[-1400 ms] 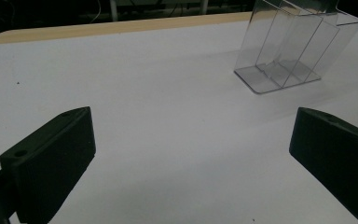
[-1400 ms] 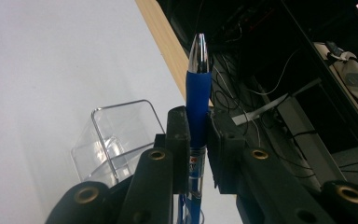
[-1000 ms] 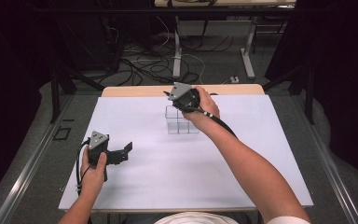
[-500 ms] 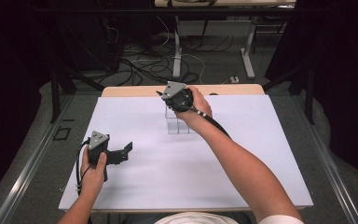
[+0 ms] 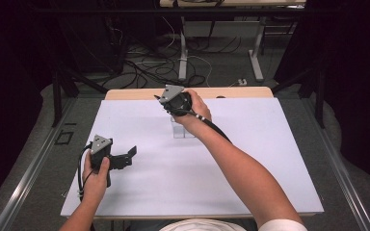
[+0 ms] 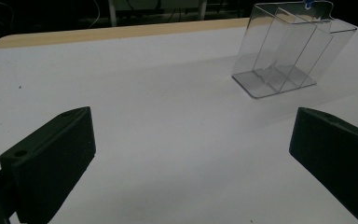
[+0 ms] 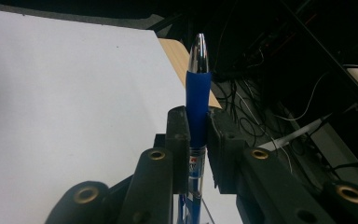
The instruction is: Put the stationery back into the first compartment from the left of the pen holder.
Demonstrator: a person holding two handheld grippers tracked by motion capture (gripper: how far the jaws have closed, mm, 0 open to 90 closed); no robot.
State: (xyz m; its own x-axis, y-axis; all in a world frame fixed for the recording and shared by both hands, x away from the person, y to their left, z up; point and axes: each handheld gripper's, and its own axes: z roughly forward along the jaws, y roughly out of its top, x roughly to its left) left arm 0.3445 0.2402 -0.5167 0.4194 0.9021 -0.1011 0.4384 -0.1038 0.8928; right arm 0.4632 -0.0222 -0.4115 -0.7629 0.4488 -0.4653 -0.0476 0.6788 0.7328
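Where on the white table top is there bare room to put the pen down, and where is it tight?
The white table top is bare between the left tongs and the clear divided holder, and along its near edge. It is also bare right of the forearm. It is tight only at the holder, where the right tongs, shut on the blue pen, hang above it.

A lab: white-topped table (image 5: 139,192), loose cables (image 5: 149,67) on the floor, metal desk legs (image 5: 256,53) behind.

Clear plastic divided holder (image 5: 183,129) mostly hidden behind right hand (image 5: 192,108) in high view. Blue pen with silver tip (image 7: 198,88): lower barrel cut off by frame's bottom edge.
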